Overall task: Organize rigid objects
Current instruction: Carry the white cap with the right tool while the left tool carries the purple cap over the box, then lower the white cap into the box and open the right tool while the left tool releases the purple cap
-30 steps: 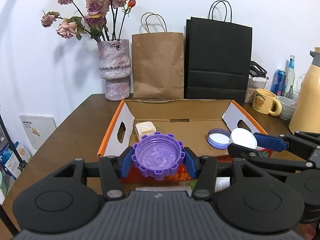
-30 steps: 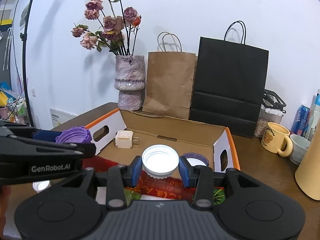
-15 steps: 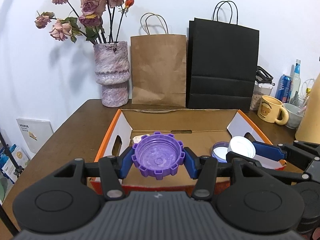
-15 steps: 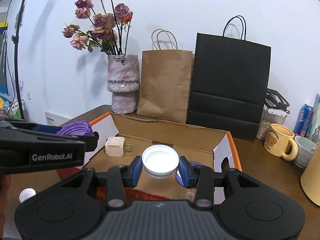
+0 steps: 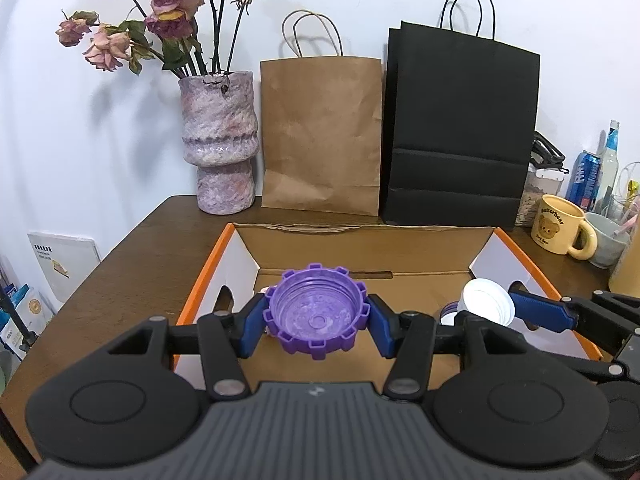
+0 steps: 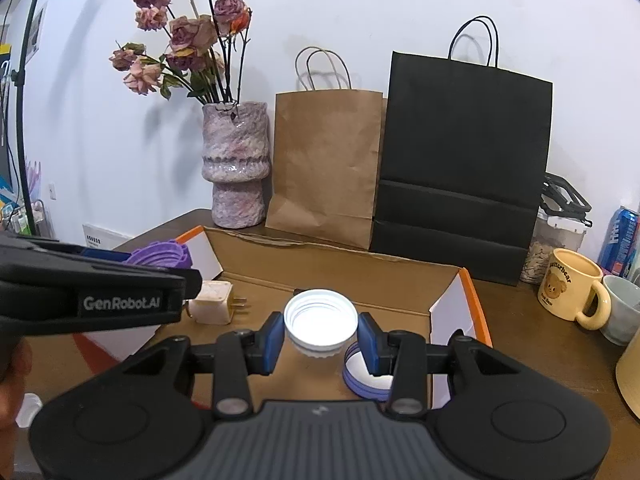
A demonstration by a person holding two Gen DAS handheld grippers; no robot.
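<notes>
**A:** So, you are carrying both lids in over the cardboard box (image 5: 360,240) now. A second ago its near edge and the red printed flap were filling the space under your fingers; that flap is dropping out of the left wrist view, and the far wall is looming closer.

**B:** Are both grips holding?

**A:** Yes. Your left gripper (image 5: 316,320) is staying clamped on the purple lid (image 5: 314,314), open side up, blue pads pressing its notched rim on either side. Your right gripper (image 6: 321,330) is staying clamped on the white lid (image 6: 320,322), also open side up. Neither has widened at all.

**B:** What is lying below them?

**A:** You are hanging the white lid above the box floor, with a blue-rimmed lid (image 6: 366,376) lying just to its near right. A white plug adapter (image 6: 212,302) is sitting toward the left wall, partly hidden behind the purple lid in the left wrist view.

**B:** And for the task?

**A:** I judge you are nearly ready to release; both lids are hovering inside the walls, so letting go should land them on bare cardboard on the desk (image 5: 132,248).
</notes>
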